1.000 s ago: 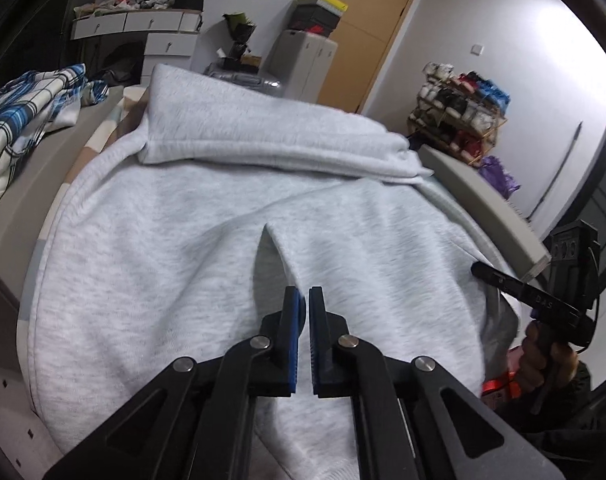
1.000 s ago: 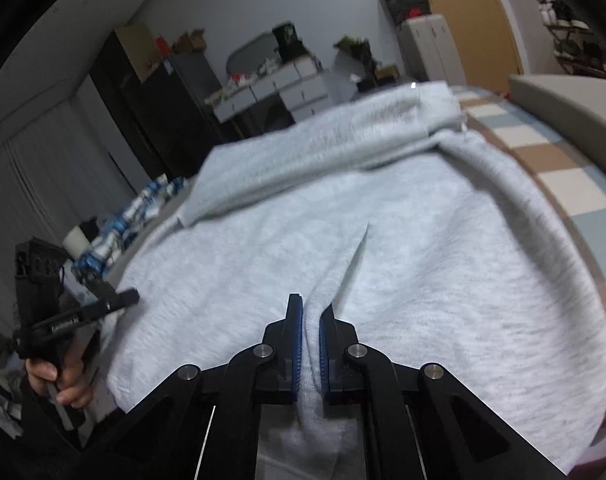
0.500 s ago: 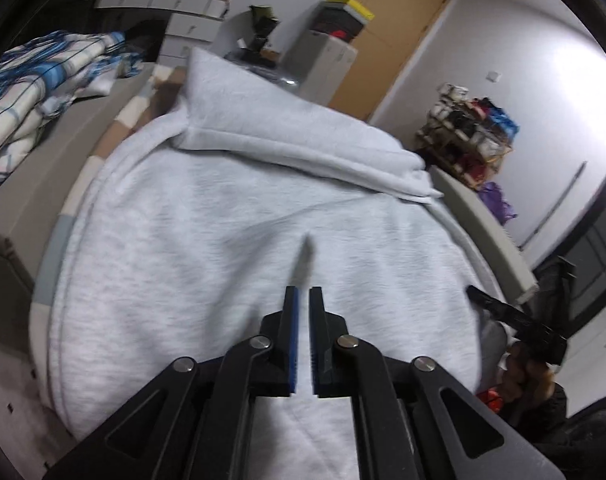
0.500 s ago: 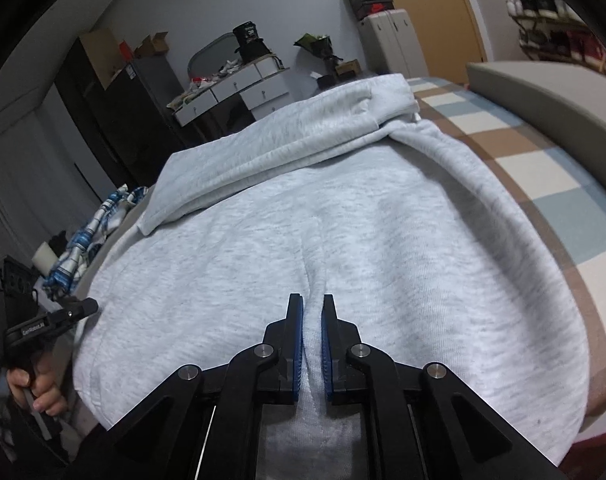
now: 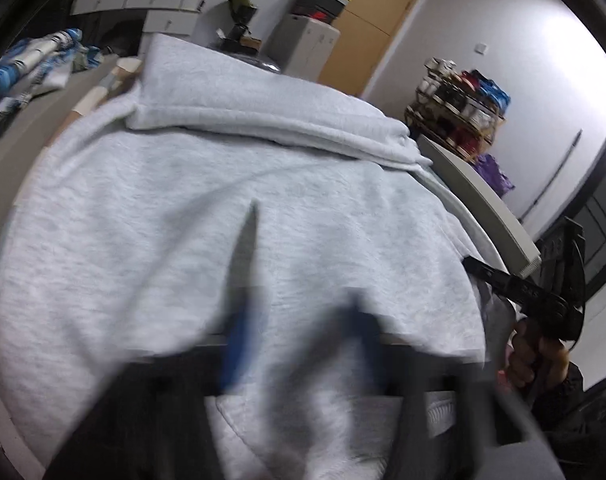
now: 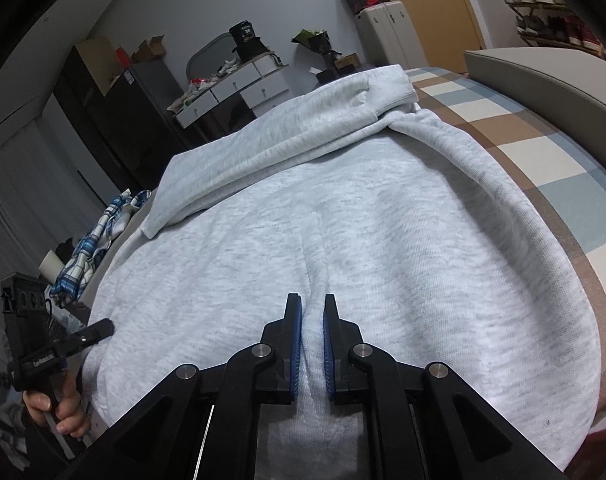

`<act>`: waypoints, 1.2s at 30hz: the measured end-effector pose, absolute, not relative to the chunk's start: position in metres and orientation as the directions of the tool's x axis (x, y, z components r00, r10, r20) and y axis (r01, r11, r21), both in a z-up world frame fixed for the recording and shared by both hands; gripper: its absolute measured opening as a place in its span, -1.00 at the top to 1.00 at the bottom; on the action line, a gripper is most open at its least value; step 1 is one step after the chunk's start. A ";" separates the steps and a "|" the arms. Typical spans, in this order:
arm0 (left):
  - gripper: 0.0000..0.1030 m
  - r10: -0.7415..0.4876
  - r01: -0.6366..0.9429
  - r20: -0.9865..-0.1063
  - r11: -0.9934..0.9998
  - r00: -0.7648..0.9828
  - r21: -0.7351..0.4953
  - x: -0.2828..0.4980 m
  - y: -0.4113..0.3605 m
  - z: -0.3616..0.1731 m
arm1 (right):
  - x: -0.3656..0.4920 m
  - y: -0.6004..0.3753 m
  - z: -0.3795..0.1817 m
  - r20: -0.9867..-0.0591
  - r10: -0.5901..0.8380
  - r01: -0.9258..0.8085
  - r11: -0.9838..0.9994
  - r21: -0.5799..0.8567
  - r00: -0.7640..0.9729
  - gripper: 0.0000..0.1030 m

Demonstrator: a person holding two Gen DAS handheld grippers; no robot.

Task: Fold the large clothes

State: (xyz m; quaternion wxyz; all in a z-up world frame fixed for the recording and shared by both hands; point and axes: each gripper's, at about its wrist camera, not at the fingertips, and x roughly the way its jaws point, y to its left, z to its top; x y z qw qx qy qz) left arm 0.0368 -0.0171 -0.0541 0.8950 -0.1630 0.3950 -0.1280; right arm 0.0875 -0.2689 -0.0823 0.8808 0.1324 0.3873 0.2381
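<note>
While right tongs pinch it, sweatshirt covers bed.

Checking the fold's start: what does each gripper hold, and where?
The right gripper pinches the grey sweatshirt at its near hem. The left gripper is too blurred to tell.

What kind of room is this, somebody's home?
Most likely a lived-in bedroom: a grey sweatshirt is spread over a bed with a checked cover, white drawers stand cluttered by the wall, and a shoe rack stands near a wooden door.
</note>
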 end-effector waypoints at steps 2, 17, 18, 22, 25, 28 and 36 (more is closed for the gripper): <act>1.00 -0.311 0.090 -0.672 0.935 0.672 -0.342 0.035 -0.017 -0.053 | 0.087 -0.269 -0.082 -0.619 0.521 -0.318 0.852 0.416 0.588 0.80; 1.00 -0.382 0.103 -0.684 0.906 0.621 -0.411 0.028 0.018 -0.048 | 0.083 -0.273 -0.070 -0.596 0.437 -0.295 0.899 0.325 0.674 0.88; 1.00 -0.358 0.097 -0.684 0.916 0.636 -0.389 0.026 0.016 -0.045 | 0.082 -0.274 -0.069 -0.595 0.423 -0.279 0.905 0.322 0.684 0.86; 0.65 -0.157 0.020 -0.698 0.980 0.699 -0.200 0.022 0.001 -0.023 | 0.085 -0.288 -0.056 -0.578 0.369 -0.200 0.921 0.335 0.728 -0.39; -0.30 -0.101 -0.011 -0.636 0.985 0.765 -0.170 0.024 -0.001 -0.006 | 0.096 -0.295 -0.035 -0.578 0.377 -0.210 0.918 0.336 0.724 -0.39; -0.30 -0.115 0.009 -0.616 0.985 0.779 -0.173 0.054 -0.005 0.004 | 0.118 -0.284 -0.015 -0.580 0.360 -0.235 0.930 0.282 0.731 -0.54; -0.30 -0.105 0.121 -0.755 0.992 0.647 -0.034 0.153 -0.042 -0.024 | 0.204 -0.183 -0.051 -0.765 0.374 -0.416 0.896 0.153 0.524 -0.54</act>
